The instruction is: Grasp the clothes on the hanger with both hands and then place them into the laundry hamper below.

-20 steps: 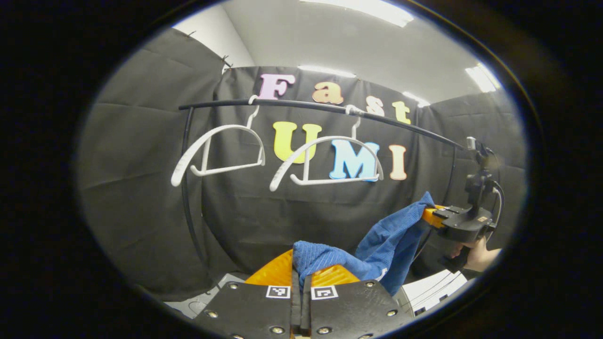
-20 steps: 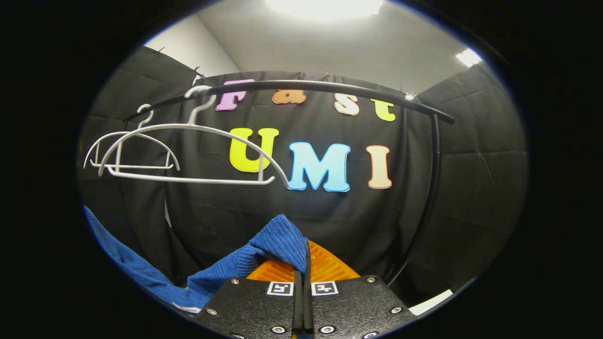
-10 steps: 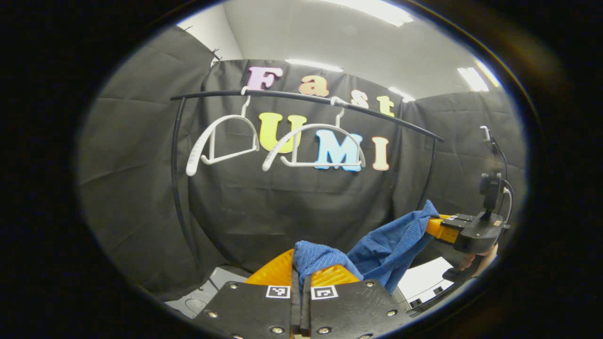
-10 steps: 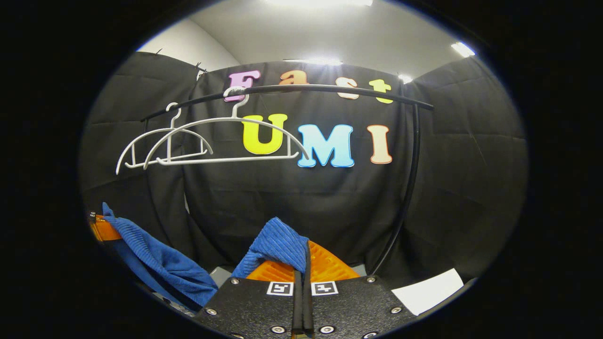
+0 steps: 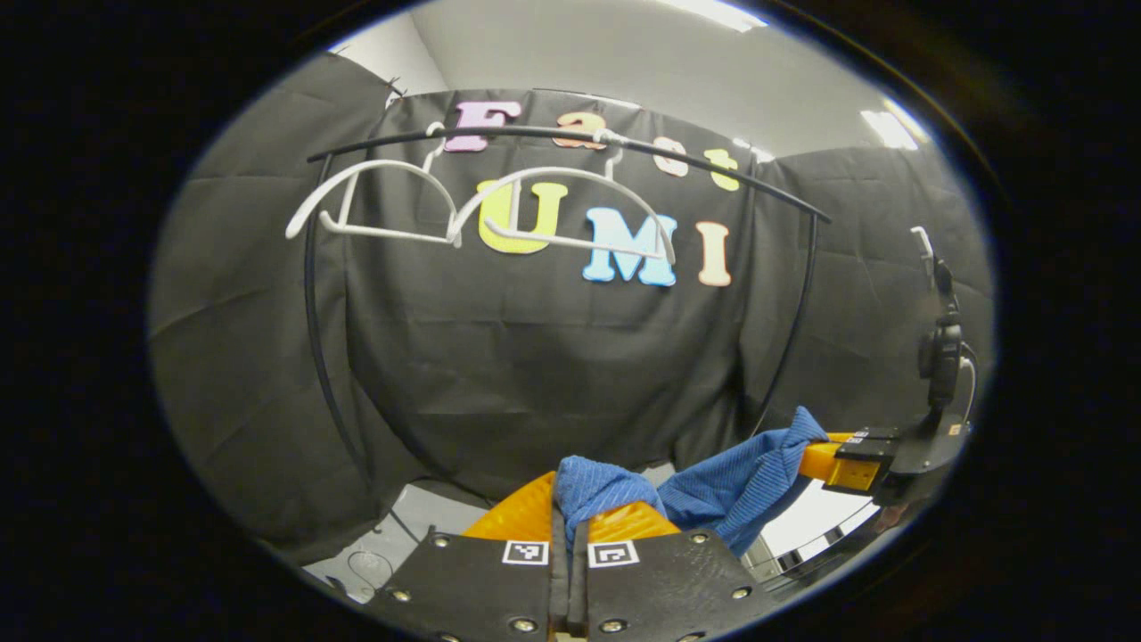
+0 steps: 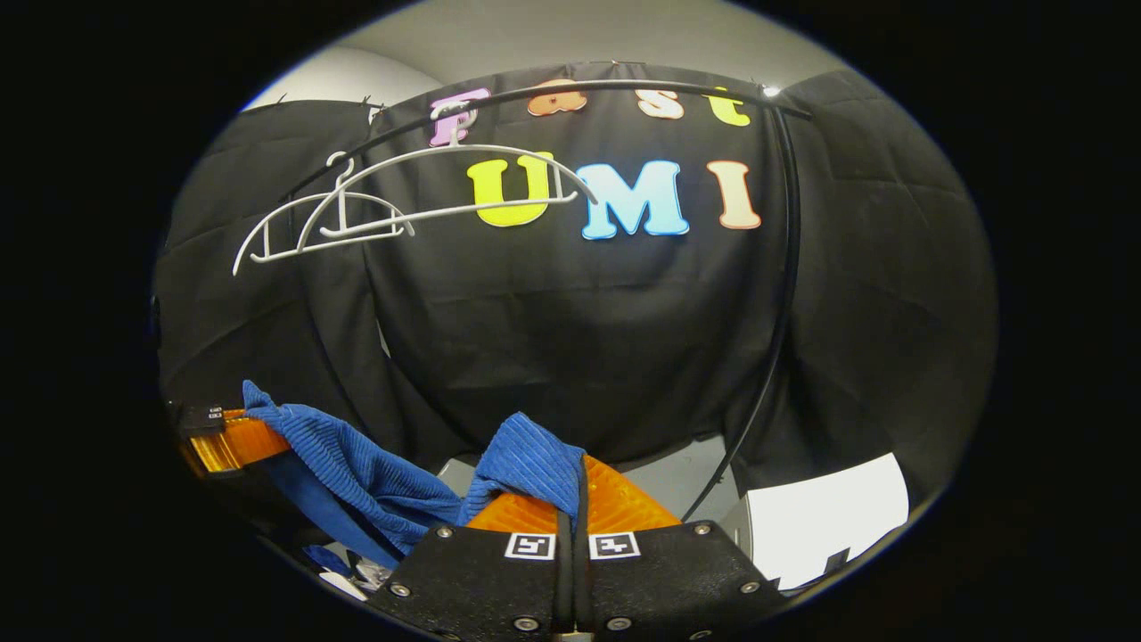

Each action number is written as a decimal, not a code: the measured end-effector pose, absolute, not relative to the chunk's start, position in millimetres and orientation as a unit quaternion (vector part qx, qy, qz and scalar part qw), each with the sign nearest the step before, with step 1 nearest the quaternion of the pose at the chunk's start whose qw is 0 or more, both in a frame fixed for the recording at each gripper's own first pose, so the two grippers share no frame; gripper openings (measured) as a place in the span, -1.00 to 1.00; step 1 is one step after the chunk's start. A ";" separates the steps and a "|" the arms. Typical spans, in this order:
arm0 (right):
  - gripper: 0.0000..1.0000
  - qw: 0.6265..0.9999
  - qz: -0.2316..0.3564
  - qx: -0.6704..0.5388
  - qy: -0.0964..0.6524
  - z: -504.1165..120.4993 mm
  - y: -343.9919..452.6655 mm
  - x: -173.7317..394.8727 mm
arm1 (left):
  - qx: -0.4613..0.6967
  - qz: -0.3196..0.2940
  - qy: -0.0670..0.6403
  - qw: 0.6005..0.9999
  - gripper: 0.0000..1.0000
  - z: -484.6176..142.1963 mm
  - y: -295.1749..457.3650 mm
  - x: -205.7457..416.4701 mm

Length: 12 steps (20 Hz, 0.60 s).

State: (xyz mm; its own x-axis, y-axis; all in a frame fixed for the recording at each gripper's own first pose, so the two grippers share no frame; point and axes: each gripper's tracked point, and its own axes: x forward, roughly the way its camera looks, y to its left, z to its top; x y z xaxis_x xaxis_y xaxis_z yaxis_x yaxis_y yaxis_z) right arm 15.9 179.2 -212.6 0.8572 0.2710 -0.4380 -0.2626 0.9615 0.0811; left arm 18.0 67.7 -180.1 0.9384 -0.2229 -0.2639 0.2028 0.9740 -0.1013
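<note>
- In the left gripper view, the left tool (image 5: 567, 515) has its two orange fingers pressed together on a fold of the blue ribbed garment (image 5: 731, 486), which bunches up just above the fingertips.
- From that fold the garment runs to the right, sagging a little, up to the right tool (image 5: 824, 453), seen farther off at the right edge; a corner of cloth stands up over its orange fingers (image 5: 820, 459).
- In the right gripper view, the right tool (image 6: 570, 499) is likewise clamped tight on a bunch of the same garment (image 6: 357, 459), with no gap between its fingers.
- There the cloth drapes away to the left, dipping low before it rises to the left tool (image 6: 254, 428), whose orange finger (image 6: 227, 441) shows at the left edge with the cloth's corner over it.
- The garment hangs between the two tools, clear of the rail and well below the hangers.
- Two bare white hangers (image 5: 481, 209) hang side by side from the black rail (image 5: 553, 134) near its left end; in the right gripper view they (image 6: 392, 201) overlap under the rail (image 6: 624, 87).
- The rail's curved black uprights (image 6: 784, 267) drop down toward a pale grey floor (image 6: 677, 473).
- A white sheet (image 6: 824, 522) lies low on the right.
- The laundry hamper cannot be made out for sure.
</note>
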 end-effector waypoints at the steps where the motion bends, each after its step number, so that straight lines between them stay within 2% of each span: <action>1: -1.00 0.961 0.141 0.012 0.239 -221.6 179.6 15.4 | -0.036 -0.103 0.146 0.983 -0.97 -190.9 69.5 18.0; 6: -1.00 0.945 0.137 0.035 0.293 -275.8 175.7 10.7 | -0.025 -0.077 0.198 0.977 -1.00 -262.6 69.3 20.1; 12: -1.00 0.930 0.112 0.044 0.346 -336.6 164.5 2.3 | -0.017 -0.079 0.264 0.961 -1.00 -343.8 66.0 23.4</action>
State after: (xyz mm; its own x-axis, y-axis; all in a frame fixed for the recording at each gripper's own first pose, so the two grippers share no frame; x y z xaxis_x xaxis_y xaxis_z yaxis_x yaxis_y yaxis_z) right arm 2.3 164.5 -336.6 0.7349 0.2398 -0.6343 -0.1788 0.9708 0.1599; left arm 23.4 66.0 -343.8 0.8485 -0.1613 -0.5041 0.1433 0.9869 -0.0746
